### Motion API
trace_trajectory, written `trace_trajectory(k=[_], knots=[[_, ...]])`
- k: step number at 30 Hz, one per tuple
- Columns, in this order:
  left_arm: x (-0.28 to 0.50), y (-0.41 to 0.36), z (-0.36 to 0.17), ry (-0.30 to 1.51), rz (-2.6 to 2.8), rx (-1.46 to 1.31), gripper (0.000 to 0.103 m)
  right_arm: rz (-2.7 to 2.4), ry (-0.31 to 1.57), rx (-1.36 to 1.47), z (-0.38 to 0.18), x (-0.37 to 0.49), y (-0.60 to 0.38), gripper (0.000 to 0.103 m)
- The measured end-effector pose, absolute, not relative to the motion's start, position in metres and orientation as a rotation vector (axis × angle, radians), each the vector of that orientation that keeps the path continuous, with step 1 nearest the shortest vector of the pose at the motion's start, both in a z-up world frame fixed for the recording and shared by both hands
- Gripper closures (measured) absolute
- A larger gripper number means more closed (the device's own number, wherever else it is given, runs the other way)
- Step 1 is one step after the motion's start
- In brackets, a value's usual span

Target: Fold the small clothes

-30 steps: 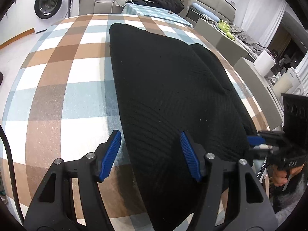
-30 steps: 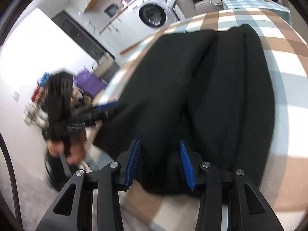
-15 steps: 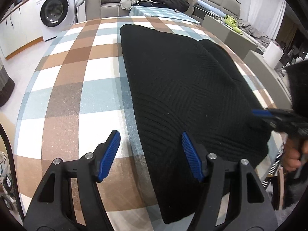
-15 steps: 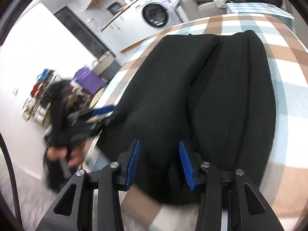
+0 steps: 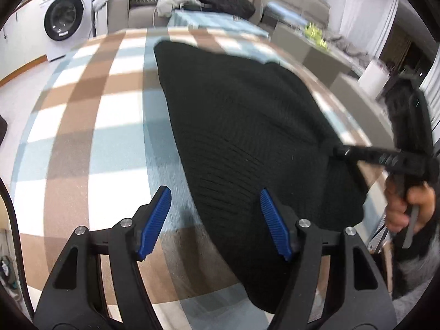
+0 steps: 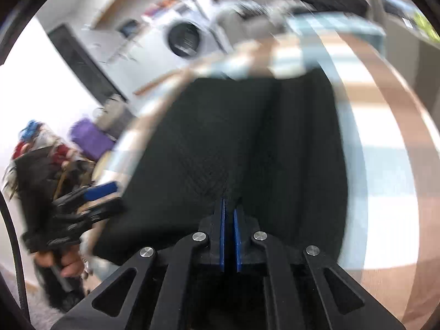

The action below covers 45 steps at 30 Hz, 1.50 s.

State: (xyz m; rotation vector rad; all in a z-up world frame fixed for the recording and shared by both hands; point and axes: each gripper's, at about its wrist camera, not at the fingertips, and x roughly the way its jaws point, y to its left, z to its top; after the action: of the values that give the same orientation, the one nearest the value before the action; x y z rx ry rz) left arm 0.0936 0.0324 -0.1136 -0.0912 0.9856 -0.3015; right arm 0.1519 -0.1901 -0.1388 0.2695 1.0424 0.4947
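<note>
The right gripper point(image 6: 228, 214) is pressed together, seemingly pinching the black knit garment point(image 5: 247, 143) at its near hem, ready to lift a fold. The left gripper point(image 5: 217, 220) hovers spread over the near left edge, holding nothing, placed to take its corner on the checked tablecloth point(image 5: 82, 137).

no legible text, labels or numbers

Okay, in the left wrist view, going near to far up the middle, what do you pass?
Left gripper → black knit garment → checked tablecloth's far edge → sofa piled with clothes.
</note>
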Motion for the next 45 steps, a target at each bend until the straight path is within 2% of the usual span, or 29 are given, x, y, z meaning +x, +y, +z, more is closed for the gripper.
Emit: trace_trajectory(k=[3,6,7,15,20,28,30,32,34,36,40,45], knots=[[0.090,0.036,-0.120,0.994,-0.279,-0.096,0.038,0.540,0.994,0.347,-0.131,0.142,-0.207,0.088],[0.089,0.043,-0.124,0.999,-0.269,-0.119,0.037,0.581,0.963,0.365,-0.124,0.118,-0.217,0.071],[0.089,0.044,-0.124,0.997,-0.261,-0.119,0.037,0.587,0.961,0.370,-0.125,0.112,-0.220,0.069],[0.074,0.058,-0.119,0.930,-0.226,-0.067,0.037,0.557,0.970,0.380,-0.136,0.080,-0.236,0.069],[0.063,0.070,-0.114,0.909,-0.172,-0.071,0.037,0.597,1.035,0.247,-0.137,0.089,-0.226,0.063],[0.033,0.059,-0.102,0.850,-0.265,-0.109,0.037,0.681,0.965,0.188,-0.146,0.080,-0.217,0.062],[0.031,0.057,-0.105,0.850,-0.270,-0.104,0.037,0.675,0.965,0.203,-0.153,0.081,-0.218,0.065],[0.031,0.058,-0.109,0.851,-0.276,-0.119,0.037,0.670,0.942,0.205,-0.155,0.079,-0.217,0.074],[0.030,0.058,-0.111,0.847,-0.279,-0.126,0.037,0.664,0.923,0.215,-0.154,0.078,-0.216,0.091],[0.030,0.057,-0.114,0.856,-0.281,-0.114,0.037,0.673,0.862,0.279,-0.142,0.076,-0.220,0.098],[0.032,0.058,-0.118,0.864,-0.266,-0.104,0.037,0.593,0.792,0.355,-0.122,0.078,-0.237,0.099],[0.034,0.060,-0.127,0.896,-0.231,-0.080,0.037,0.445,0.940,0.311,-0.153,0.094,-0.243,0.098]])
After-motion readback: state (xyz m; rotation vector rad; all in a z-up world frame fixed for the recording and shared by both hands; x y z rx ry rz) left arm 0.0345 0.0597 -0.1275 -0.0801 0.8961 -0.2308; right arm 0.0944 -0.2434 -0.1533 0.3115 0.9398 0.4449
